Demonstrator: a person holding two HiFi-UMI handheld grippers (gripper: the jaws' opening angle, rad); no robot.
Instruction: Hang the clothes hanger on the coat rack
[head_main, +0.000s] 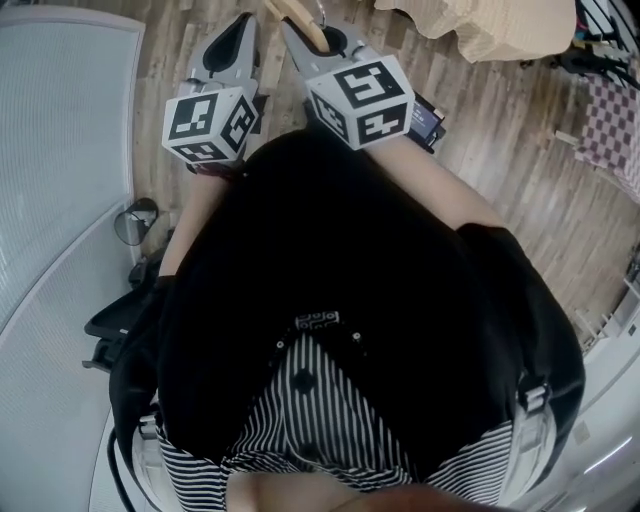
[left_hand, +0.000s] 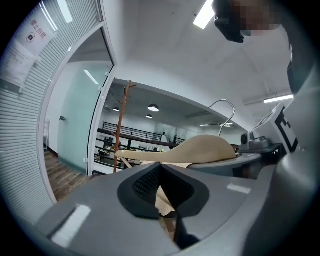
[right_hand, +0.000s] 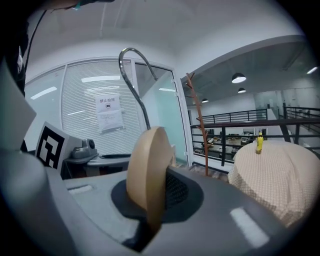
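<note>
Pale tan hanger, reddish-brown coat rack, beige checked tablecloth, seemingly yellow bottle

Wood-plank floor all round, and a wall of white blinds off to one side with a paper notice stuck on it. Also a teal glass door, a black railing, round ceiling lights, and a table in checked cloth with a yellow bottle on it.
</note>
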